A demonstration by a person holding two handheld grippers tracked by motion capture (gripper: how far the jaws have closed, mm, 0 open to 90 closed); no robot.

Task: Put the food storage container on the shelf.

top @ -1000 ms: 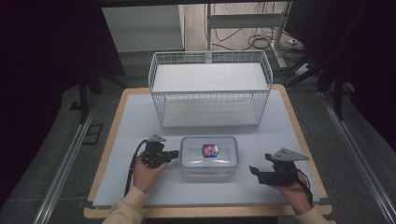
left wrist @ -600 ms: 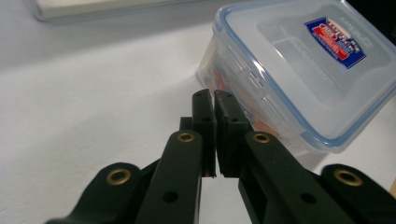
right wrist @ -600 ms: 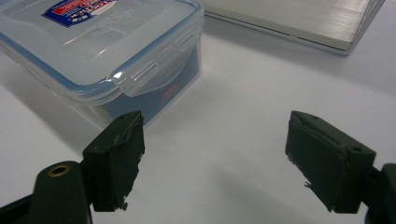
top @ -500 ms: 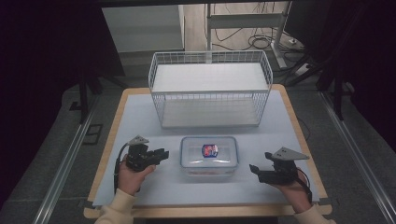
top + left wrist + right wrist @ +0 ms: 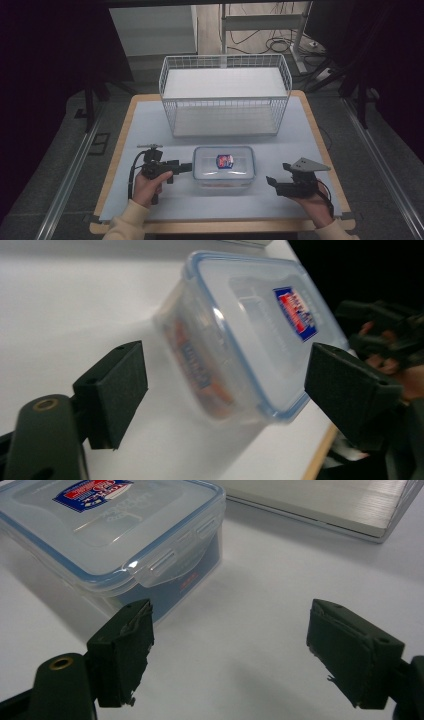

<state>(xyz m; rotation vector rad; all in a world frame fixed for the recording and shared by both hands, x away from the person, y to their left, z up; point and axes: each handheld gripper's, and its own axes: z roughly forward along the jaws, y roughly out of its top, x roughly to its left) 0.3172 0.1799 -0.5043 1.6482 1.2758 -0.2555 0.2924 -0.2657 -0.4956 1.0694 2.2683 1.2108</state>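
- Presently, a clear rectangular plastic food box with a blue-edged snap lid and a red-and-blue label (image 5: 224, 167) is seen lying flat on the near middle of the pale grey worktop (image 5: 150, 125), its long axis running left to right.
- Its left short end is met by the left tool (image 5: 189, 168), which is pointed rightward at it; the left hand (image 5: 148, 186) is judged the nearer of the two.
- The jaws of the left tool have just been opening and are now spread wide, with the box's end framed between them in the left gripper view (image 5: 250, 335) but not pressed by either pad.
- The right tool (image 5: 270, 181) is held off the box's right end, with bare worktop between, its jaws spread and empty.
- A moulded latch flap on the lid's short side is shown in the right gripper view (image 5: 165, 562); the lid is smooth and glossy, the walls cloudy, with orange and dark contents dimly seen through them.
- A white wire basket with a flat white floor (image 5: 225, 97) stands beyond the box, on the far half of the worktop.
- Any lift is judged to turn on a grip at both short ends.
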